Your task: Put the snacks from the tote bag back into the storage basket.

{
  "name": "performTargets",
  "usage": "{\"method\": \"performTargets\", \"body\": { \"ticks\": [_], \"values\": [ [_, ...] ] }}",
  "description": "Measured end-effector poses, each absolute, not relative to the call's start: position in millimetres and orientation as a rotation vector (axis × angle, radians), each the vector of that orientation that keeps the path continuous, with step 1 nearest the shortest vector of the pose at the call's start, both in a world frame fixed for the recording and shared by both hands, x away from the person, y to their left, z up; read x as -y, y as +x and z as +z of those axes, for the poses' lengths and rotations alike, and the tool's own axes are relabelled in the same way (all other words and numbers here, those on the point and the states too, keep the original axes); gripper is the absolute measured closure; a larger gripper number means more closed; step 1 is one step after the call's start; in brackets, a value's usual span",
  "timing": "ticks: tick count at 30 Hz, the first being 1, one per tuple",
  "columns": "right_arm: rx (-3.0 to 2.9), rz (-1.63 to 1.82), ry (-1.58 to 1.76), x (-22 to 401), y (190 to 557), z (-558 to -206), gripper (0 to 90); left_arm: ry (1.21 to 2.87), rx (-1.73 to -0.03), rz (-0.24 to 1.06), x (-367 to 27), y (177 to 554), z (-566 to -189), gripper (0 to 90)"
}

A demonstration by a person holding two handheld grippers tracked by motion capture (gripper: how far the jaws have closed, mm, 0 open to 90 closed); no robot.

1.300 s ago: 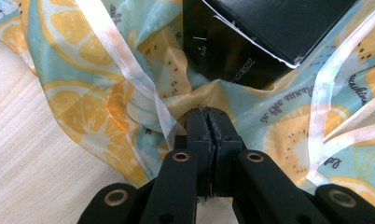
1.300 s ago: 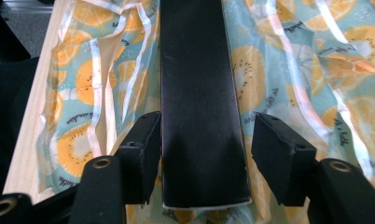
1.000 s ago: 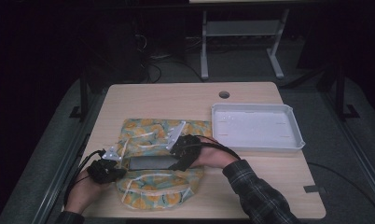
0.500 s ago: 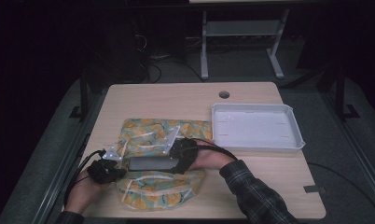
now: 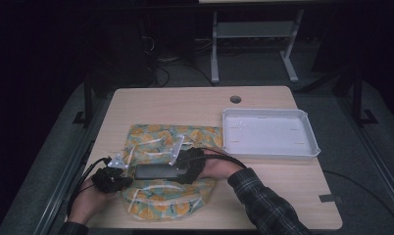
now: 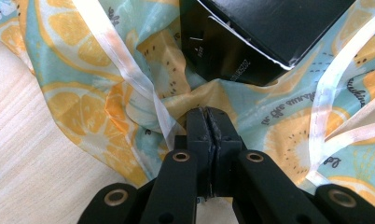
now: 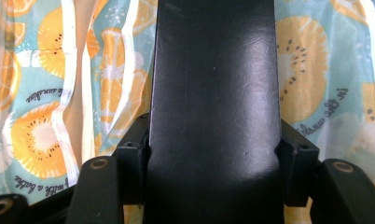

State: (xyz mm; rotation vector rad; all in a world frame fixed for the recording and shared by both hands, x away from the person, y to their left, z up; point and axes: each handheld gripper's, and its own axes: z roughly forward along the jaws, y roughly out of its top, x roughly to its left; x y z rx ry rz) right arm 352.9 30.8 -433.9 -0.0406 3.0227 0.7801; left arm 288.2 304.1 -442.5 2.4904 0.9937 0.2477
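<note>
- My left gripper (image 6: pixel 208 122), lower centre of the left gripper view, has its jaws pressed together on a fold of the orange-slice print cloth bag (image 6: pixel 106 98). I read this as pinning the bag's edge so the fabric can't slide.
- In the high view that left gripper (image 5: pixel 117 172) sits at the lower left of the table (image 5: pixel 185 100), by the bag's left end.
- My right gripper (image 7: pixel 212 154) clamps the black box (image 7: pixel 212 93) across its width; both pads sit flush against the box's sides, at the bottom of the right gripper view. The jaws have just been closing in, with the box between them.
- The box (image 5: pixel 156 171) lies flat on the bag (image 5: pixel 175 142) in the lower middle of the high view, between the two grippers. Its near corner shows in the upper right of the left gripper view, just beyond the pinched fold.
- My judgement: one tool anchors the fabric while the other steers the box, either into the bag's opening or out of it; I cannot tell which.
- The white tray (image 5: pixel 268 132) stands empty at the right of the table, apart from the bag.
- Risk as I see it: the smooth box could twist between the pads if the cloth drags on it.
</note>
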Motion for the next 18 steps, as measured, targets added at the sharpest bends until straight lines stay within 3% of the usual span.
{"method": "performTargets", "body": {
  "ticks": [18],
  "values": [
    [-3.020, 0.867, -0.002, -23, 356, -420, 41.4, 2.488, -0.995, 0.254, -304, 288, -443, 87.9]
  ]
}}
